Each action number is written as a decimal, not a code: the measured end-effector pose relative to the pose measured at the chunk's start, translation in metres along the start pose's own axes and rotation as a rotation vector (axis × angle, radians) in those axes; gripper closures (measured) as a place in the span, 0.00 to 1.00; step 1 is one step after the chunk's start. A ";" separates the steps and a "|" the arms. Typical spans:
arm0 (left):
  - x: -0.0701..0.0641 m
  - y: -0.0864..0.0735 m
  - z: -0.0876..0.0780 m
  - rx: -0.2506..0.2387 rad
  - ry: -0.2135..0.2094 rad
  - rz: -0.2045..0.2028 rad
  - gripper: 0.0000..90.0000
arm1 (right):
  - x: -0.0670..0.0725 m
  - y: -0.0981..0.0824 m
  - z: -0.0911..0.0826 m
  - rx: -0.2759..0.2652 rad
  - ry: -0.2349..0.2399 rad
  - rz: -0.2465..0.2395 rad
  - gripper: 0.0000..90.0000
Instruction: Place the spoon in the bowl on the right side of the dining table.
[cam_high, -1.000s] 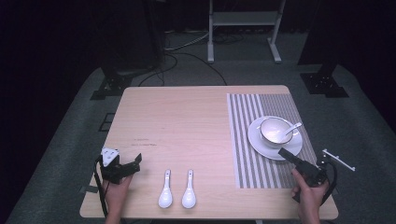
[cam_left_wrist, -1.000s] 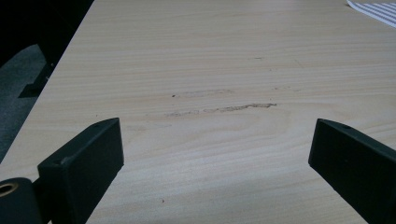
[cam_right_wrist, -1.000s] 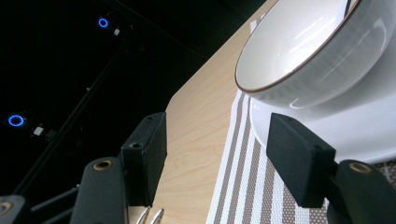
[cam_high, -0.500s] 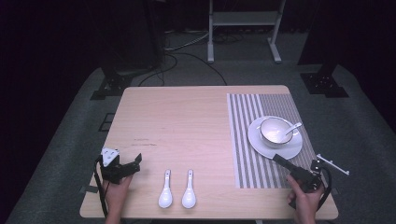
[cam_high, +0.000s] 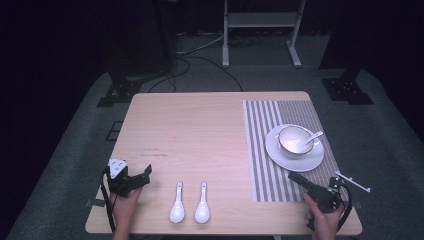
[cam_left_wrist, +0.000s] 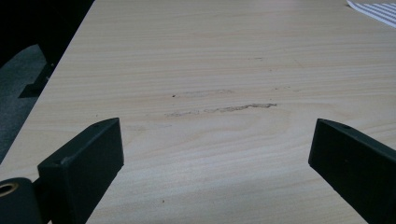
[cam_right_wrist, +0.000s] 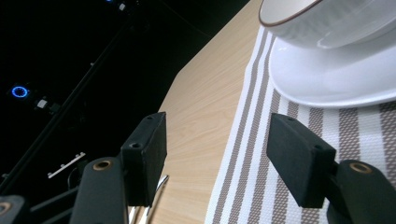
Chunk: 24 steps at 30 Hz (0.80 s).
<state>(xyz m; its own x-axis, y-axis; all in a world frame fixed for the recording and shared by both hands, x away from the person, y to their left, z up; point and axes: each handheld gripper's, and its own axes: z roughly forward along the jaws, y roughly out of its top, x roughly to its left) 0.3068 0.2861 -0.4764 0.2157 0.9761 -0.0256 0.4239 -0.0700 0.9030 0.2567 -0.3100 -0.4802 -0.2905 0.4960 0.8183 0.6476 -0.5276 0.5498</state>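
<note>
Right gripper (cam_high: 296, 176) open, empty, over striped placemat (cam_high: 267, 150) just short of saucer (cam_high: 295, 155) with bowl (cam_high: 292, 140); left gripper (cam_high: 142, 175) open, empty, over bare counter (cam_high: 200, 130).

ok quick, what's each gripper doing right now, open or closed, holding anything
Left gripper: open, jaws wide apart over bare table, holding nothing.
Right gripper: open, empty, jaws apart above the striped placemat near the saucer.

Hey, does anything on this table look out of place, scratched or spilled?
Nothing is spilled. The light wooden table has a faint dark scuff mark ahead of the left gripper. Two white ceramic spoons lie off the striped placemat, near the front edge.
</note>
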 end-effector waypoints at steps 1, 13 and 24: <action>0.000 0.000 0.000 0.000 0.000 0.000 0.02 | 0.001 -0.001 0.000 0.000 0.001 -0.001 0.41; 0.000 0.000 0.000 0.000 -0.001 0.000 0.02 | 0.003 -0.018 -0.005 0.005 0.007 -0.017 0.41; 0.000 0.000 0.000 0.000 0.000 0.001 0.02 | -0.001 -0.028 -0.014 -0.003 0.000 -0.026 0.41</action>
<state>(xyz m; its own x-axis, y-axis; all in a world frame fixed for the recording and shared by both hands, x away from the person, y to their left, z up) 0.3067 0.2859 -0.4763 0.2158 0.9761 -0.0245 0.4233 -0.0709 0.9032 0.2291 -0.3053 -0.4943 -0.3074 0.5097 0.8035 0.6377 -0.5163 0.5716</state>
